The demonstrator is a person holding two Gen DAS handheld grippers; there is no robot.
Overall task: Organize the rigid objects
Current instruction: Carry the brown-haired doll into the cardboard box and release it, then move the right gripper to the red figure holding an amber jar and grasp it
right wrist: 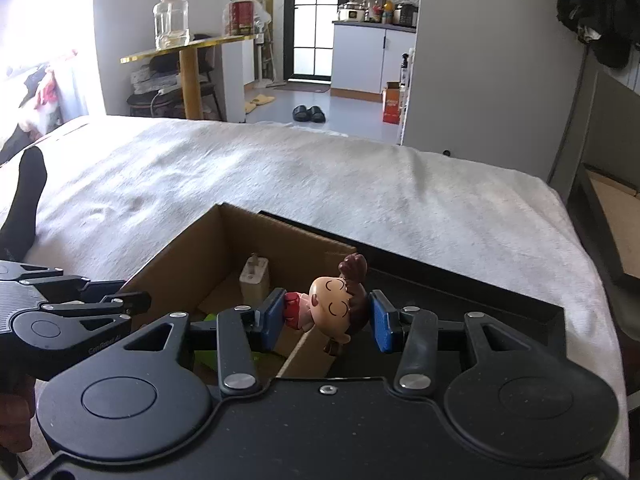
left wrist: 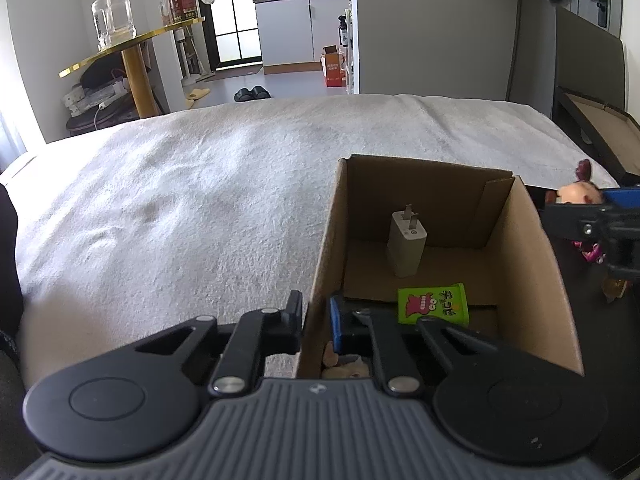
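Note:
An open cardboard box (left wrist: 524,264) stands on the white bed; it also shows in the right wrist view (right wrist: 192,256). Inside stand a white charger plug (left wrist: 406,246), also in the right wrist view (right wrist: 254,278), and a green snack packet (left wrist: 434,305). My left gripper (left wrist: 316,318) is shut on the box's left wall, one finger outside, one inside. My right gripper (right wrist: 322,318) is shut on a cartoon doll figure (right wrist: 330,306) with a brown ponytail, held sideways over the box's right wall. The doll's head (left wrist: 576,194) peeks past the box in the left wrist view.
A black tray or lid (right wrist: 460,292) lies right of the box. The bed (left wrist: 180,200) spreads left and far. A dark bedside unit (left wrist: 592,128) stands at the right edge. A gold shelf (left wrist: 132,48) with a jar stands beyond the bed.

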